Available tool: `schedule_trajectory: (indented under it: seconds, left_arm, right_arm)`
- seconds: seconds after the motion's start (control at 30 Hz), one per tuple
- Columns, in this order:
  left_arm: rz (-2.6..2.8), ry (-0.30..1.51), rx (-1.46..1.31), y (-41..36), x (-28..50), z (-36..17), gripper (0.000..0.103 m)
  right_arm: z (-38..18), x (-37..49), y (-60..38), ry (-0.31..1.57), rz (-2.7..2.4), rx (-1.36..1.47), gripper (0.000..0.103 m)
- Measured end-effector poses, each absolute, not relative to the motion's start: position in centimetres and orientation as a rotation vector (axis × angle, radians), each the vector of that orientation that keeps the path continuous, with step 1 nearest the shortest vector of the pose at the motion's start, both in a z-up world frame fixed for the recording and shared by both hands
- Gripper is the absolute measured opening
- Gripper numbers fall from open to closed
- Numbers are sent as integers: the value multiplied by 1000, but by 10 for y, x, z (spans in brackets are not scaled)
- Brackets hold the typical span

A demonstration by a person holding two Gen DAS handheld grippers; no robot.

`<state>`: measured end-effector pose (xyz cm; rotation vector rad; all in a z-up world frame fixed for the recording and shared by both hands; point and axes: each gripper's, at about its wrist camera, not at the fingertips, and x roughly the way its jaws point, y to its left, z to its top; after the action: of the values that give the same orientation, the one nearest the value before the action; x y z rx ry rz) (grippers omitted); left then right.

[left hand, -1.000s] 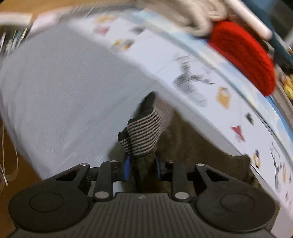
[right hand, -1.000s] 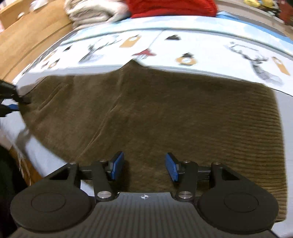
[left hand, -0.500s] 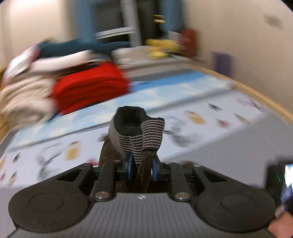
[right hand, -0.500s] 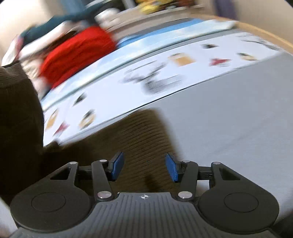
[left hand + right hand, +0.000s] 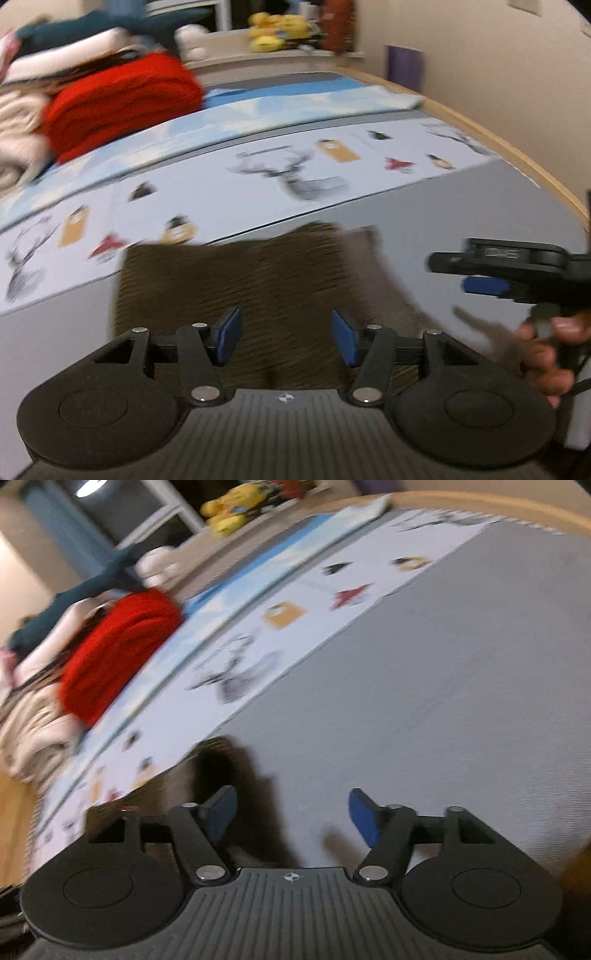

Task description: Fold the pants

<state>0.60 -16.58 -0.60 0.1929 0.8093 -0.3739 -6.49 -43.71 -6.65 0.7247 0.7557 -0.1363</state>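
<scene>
Pants (image 5: pixel 258 284) blurred, near edge hidden behind left gripper (image 5: pixel 286 338), its jaws just opened, empty, right gripper (image 5: pixel 291 818) likewise spread.

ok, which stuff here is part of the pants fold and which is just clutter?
Job:
- brown corduroy pants, lying on the grey sheet
- left gripper, open, nothing between the pads
- right gripper, open

Lying about:
- red knit on the clothes pile
- cream knit
- printed cloth
- yellow toy
</scene>
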Motion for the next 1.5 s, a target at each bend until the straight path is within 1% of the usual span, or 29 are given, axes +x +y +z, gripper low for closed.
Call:
schedule_trajectory:
  seconds: [0.07, 0.1, 0.13, 0.2, 0.23, 0.27, 0.33, 0.4, 0.43, 0.47, 0.57, 0.67, 0.7, 0.77, 0.8, 0.83, 0.87, 0.9, 0.93, 1.0, 1.03, 1.13, 1.2, 1.3, 1.33, 1.37, 1.43, 1.47, 1.5]
  left_arm:
    - [-343, 835, 162, -130, 9, -8, 49]
    - [-327, 852, 155, -118, 9, -17, 44]
    - [-318, 879, 149, -103, 6, -23, 44]
    - [-331, 1014, 104, -80, 4, -61, 44]
    - [-337, 1006, 81, -72, -1, -74, 44]
    - [-350, 946, 76, -67, -10, -80, 44]
    - [-366, 883, 111, -69, -19, -79, 44]
    - [-379, 862, 106, -67, -18, -78, 44]
    - [-390, 858, 93, -64, -16, -78, 44]
    - [-397, 856, 83, -61, -20, -78, 44]
    - [-417, 843, 64, -55, -19, -75, 44]
    - [-456, 824, 15, -51, -26, -74, 44]
    - [-477, 812, -7, -51, -25, -70, 45]
    - [-511, 789, -23, -53, -23, -64, 54]
    - [-526, 789, -15, -55, -22, -64, 60]
    - [-539, 795, -4, -57, -22, -65, 61]
    - [-547, 800, 11, -59, -22, -68, 61]
    - [-549, 799, 29, -61, -22, -69, 61]
    - [-550, 794, 52, -63, -22, -70, 61]
    - [-561, 789, 75, -65, -21, -72, 62]
    - [-565, 791, 74, -65, -20, -73, 62]
    - [-572, 797, 62, -63, -20, -74, 62]
    - [-569, 801, 56, -63, -18, -74, 62]
    - [-564, 799, 60, -65, -19, -75, 62]
    - [-563, 799, 63, -65, -20, -75, 63]
    - [-562, 798, 65, -66, -20, -75, 63]
    - [-563, 799, 69, -68, -20, -75, 64]
    - [-560, 797, 76, -69, -21, -76, 65]
    - [-557, 791, 85, -70, -21, -76, 65]
  right_arm:
    - [-65, -57, -427, 775, -74, 725, 81]
    - [-68, -53, -421, 797, -47, 731, 82]
    - [-72, -48, -417, 823, -29, 732, 83]
    - [-81, -39, -404, 893, -16, 708, 83]
    - [-85, -35, -398, 927, -23, 688, 83]
    - [-89, -34, -393, 946, -33, 674, 86]
    - [-91, -36, -389, 936, -51, 678, 85]
    - [-87, -39, -386, 916, -55, 652, 75]
    - [-84, -40, -383, 900, -42, 639, 59]
    - [-81, -42, -380, 881, -28, 619, 50]
    - [-70, -43, -365, 821, -20, 498, 31]
    - [-54, -51, -368, 716, -21, 511, 19]
    - [-43, -60, -371, 650, -20, 524, 18]
    - [-28, -67, -374, 580, -57, 494, 17]
    - [-31, -66, -377, 605, -100, 475, 17]
    - [-39, -61, -381, 658, -137, 484, 17]
    - [-55, -55, -388, 755, -187, 515, 13]
    - [-68, -52, -391, 827, -223, 533, 13]
    - [-73, -52, -391, 828, -232, 544, 16]
    - [-64, -52, -382, 799, -237, 483, 16]
    - [-56, -53, -374, 772, -240, 424, 18]
    - [-38, -61, -362, 650, -255, 321, 28]
    - [-28, -67, -359, 570, -241, 311, 30]
    - [-21, -71, -357, 531, -187, 300, 33]
    - [-25, -68, -356, 555, -165, 289, 35]
    - [-30, -64, -355, 604, -154, 279, 41]
    - [-63, -47, -355, 845, -156, 258, 45]
    - [-75, -46, -358, 887, -171, 263, 58]
    - [-76, -50, -363, 863, -197, 306, 63]
